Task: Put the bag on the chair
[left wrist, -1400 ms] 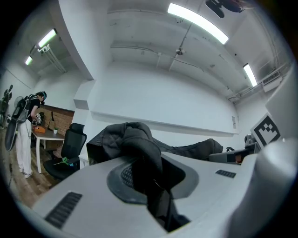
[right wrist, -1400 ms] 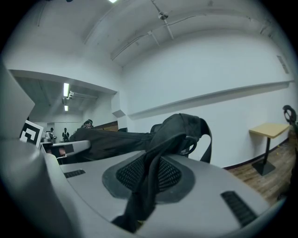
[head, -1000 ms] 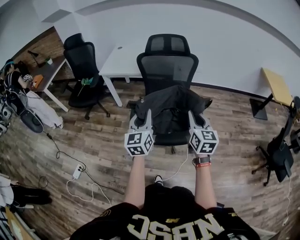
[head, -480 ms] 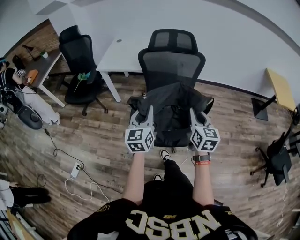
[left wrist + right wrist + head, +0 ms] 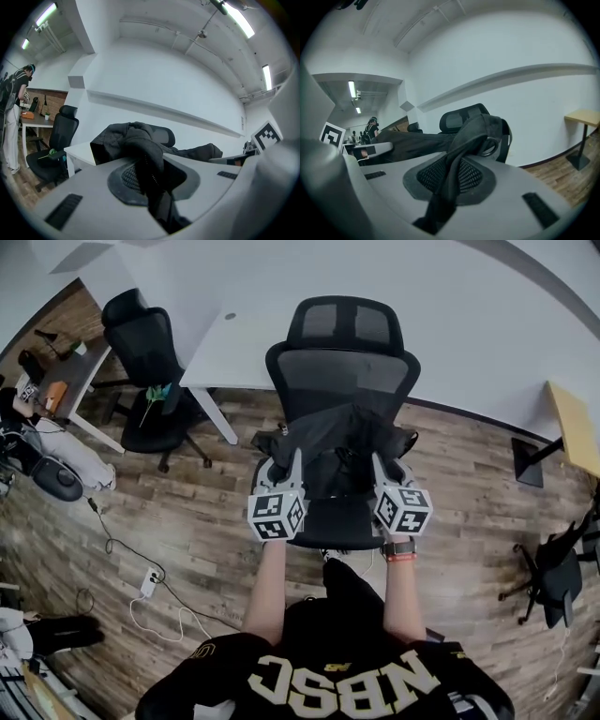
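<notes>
In the head view, a black mesh-backed office chair with a headrest point(image 5: 342, 381) is standing at the centre on a brown wood-plank floor point(image 5: 187, 512). A limp black fabric bag point(image 5: 337, 442) is hanging in front of its backrest, over the seat; whether it is touching the seat I cannot tell. The left gripper point(image 5: 284, 468) is holding the bag's 9 o'clock end and the right gripper point(image 5: 386, 470) its 3 o'clock end, both reaching toward 12 o'clock from the person's bare forearms. A white desk point(image 5: 225, 343) is standing behind the chair toward 11 o'clock. A second black office chair point(image 5: 141, 343) is sitting at 10 o'clock, and a white power strip point(image 5: 150, 582) is lying on the floor at 8 o'clock.

In the left gripper view, the grey jaws are standing narrow and are pinching a fold of the bag's black cloth. The cloth is rising from between them toward 12 o'clock and spreading off toward 3 o'clock. A person point(image 5: 11, 108) is standing at the 9 o'clock edge.

In the right gripper view, the jaws are likewise standing close together and clamping a dark band of the bag. It is running up toward 1 o'clock, where a ring is showing on it. The chair's headrest is showing behind the bag at 12 o'clock. A light wooden side table point(image 5: 583, 117) is standing at 3 o'clock.
</notes>
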Motion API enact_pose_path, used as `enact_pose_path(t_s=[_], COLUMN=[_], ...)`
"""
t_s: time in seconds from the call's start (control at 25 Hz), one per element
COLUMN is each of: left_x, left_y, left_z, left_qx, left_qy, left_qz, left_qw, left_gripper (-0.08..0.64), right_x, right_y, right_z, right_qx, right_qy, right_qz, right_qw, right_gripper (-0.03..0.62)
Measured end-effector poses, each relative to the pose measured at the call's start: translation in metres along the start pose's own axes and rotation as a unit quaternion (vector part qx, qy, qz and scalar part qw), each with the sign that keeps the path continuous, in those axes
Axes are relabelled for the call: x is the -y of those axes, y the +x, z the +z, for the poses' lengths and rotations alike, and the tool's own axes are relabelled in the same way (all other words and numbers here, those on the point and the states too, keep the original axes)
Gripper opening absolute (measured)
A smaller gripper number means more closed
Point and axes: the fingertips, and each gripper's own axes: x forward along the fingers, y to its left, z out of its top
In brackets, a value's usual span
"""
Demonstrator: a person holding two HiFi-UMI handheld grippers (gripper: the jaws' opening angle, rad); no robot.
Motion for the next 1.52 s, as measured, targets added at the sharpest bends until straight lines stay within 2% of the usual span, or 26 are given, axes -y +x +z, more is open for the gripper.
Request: enact_pose_path(t_s=[0.36,0.84,1.2,1.52], left_x=[-0.022,-0.052,-0.075,-0.094], left_y=[0.066,0.099,0.118,0.135], left_z=[-0.053,-0.142,-0.207,-0.268], left_qx=[-0.053,-0.141,-0.197,-0.255], left_qy=[-0.016,-0.031,-0.046,-0.054], left_qz=[0.025,0.057,0.065,0.061], left_qw=[0.9982,0.9878,0.9771,0.9634], left_gripper=[0.072,0.072,0.072,0.072], right_x=[0.042,0.072,0.087,0.102], right_y=[0.068,0.123,0.154,0.177], right_z=[-0.023,-0.109,-0.177,-0.236], right_qx=[-0.051,-0.146,-0.212,-0.269], right_qy=[0.02,0.054,0.05,0.067], right_qz=[-0.003,-0.006,-0.007,-0.019], right_qw=[0.998,0.988,0.976,0.961], right_gripper=[0.063,0.063,0.063,0.063])
